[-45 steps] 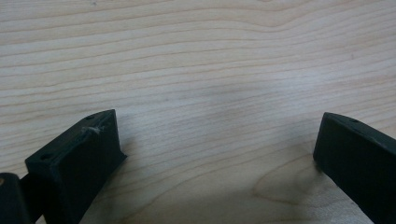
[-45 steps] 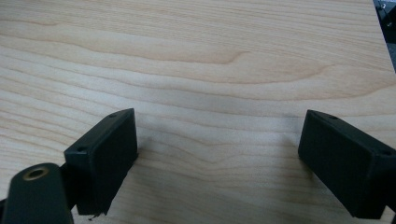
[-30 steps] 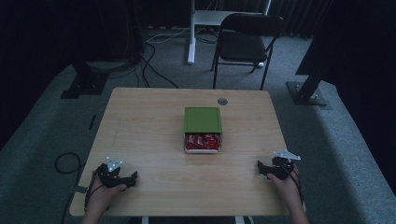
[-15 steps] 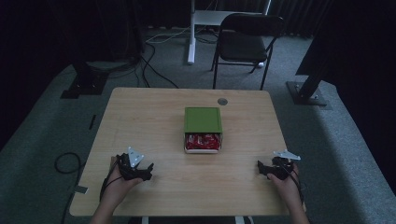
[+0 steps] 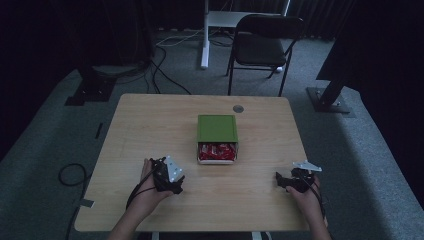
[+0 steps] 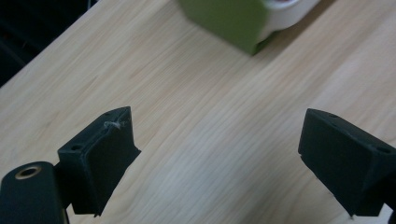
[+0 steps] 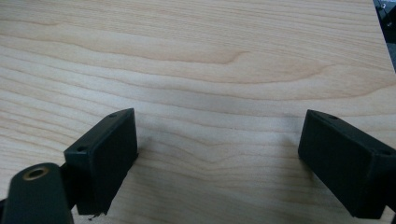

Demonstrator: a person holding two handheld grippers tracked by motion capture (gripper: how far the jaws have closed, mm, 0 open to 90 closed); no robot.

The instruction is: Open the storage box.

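Jaws of the left gripper [image 5: 172, 186] stand wide apart over bare table [image 5: 150, 120], aimed at the green box [image 5: 216, 128] near mid-table. Red packets [image 5: 216, 150] show in its white tray [image 5: 216, 160]. Right gripper [image 5: 281, 181] gapes too, well apart.

left gripper [image 6: 219, 158]: jaws spread wide, nothing between | wooden table [image 6: 201, 116] beneath | green box [image 6: 229, 21] at top edge, white container [image 6: 289, 9] protruding from it
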